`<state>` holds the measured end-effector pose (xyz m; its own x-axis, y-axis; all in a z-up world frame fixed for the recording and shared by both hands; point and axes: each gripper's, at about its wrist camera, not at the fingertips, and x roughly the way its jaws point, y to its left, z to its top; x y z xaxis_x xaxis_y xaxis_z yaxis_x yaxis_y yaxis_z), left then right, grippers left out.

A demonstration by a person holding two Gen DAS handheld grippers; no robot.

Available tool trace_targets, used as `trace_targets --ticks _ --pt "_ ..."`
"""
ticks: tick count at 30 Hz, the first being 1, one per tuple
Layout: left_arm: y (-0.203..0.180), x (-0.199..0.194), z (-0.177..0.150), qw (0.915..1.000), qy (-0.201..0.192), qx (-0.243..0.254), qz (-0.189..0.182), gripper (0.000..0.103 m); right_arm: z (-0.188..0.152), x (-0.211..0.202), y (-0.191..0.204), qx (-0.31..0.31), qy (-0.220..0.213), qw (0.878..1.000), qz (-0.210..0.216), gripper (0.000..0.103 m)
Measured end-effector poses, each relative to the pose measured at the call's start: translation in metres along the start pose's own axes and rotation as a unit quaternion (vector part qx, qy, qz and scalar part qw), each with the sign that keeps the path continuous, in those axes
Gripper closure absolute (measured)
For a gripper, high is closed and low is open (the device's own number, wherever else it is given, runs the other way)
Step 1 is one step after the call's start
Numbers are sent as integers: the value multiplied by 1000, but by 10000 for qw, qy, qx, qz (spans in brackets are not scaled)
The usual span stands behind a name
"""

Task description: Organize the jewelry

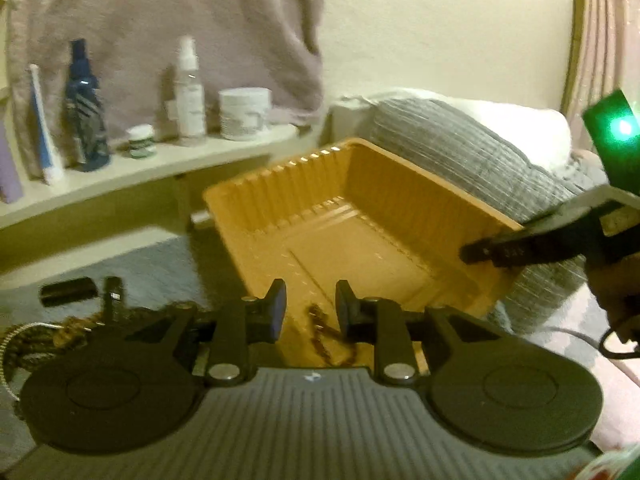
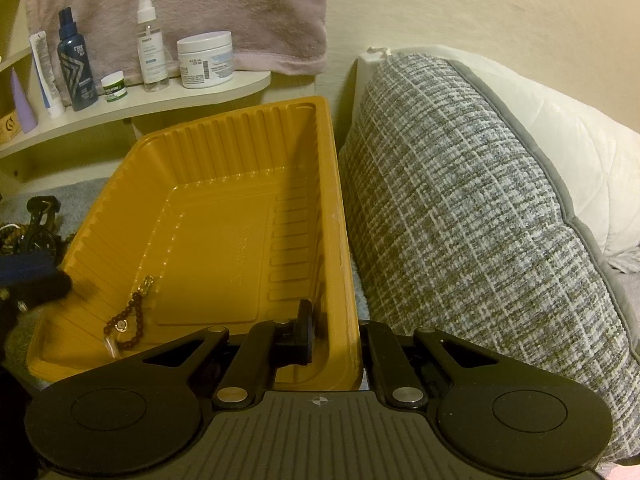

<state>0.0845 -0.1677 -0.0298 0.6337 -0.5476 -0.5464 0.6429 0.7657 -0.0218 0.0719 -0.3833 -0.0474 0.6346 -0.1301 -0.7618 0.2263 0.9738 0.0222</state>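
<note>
Bottle and jar labels (image 2: pixel 204 65) on the shelf too small to read

Right tongs' (image 2: pixel 334 334) outer finger hidden behind tray wall (image 2: pixel 340 240); jewelry heap (image 1: pixel 36 336) blurred, edge-cut

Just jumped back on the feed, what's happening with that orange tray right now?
The right claw is clamped on the side wall of the ribbed orange plastic tray, one finger inside and one outside, holding it steady beside the grey woven cushion. The left claw hovers open over the tray's near end, holding nothing. One dark beaded bracelet with a gold charm already lies in the tray. More tangled jewelry sits outside it on the left, not yet sorted.
</note>
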Motion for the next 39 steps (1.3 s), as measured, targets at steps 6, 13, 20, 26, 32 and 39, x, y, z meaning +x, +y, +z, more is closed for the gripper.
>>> trace_targets --ticks 6,13,20,26,32,39 --pt "35 5 -5 9983 52 -29 585 80 0 0 0 0 2 10000 2 95" --pt "50 29 -20 9966 404 278 662 82 0 1 0 5 15 10000 1 95" --pt "46 50 -28 9954 470 513 657 84 0 2 0 3 21 10000 0 95" --pt "48 66 -31 9942 657 514 677 85 0 2 0 4 20 10000 -4 95" --pt "50 71 -31 9941 694 476 681 88 0 2 0 -12 -1 10000 -6 95" --pt "47 72 -30 9939 756 481 646 97 0 0 1 -48 -12 10000 -19 95"
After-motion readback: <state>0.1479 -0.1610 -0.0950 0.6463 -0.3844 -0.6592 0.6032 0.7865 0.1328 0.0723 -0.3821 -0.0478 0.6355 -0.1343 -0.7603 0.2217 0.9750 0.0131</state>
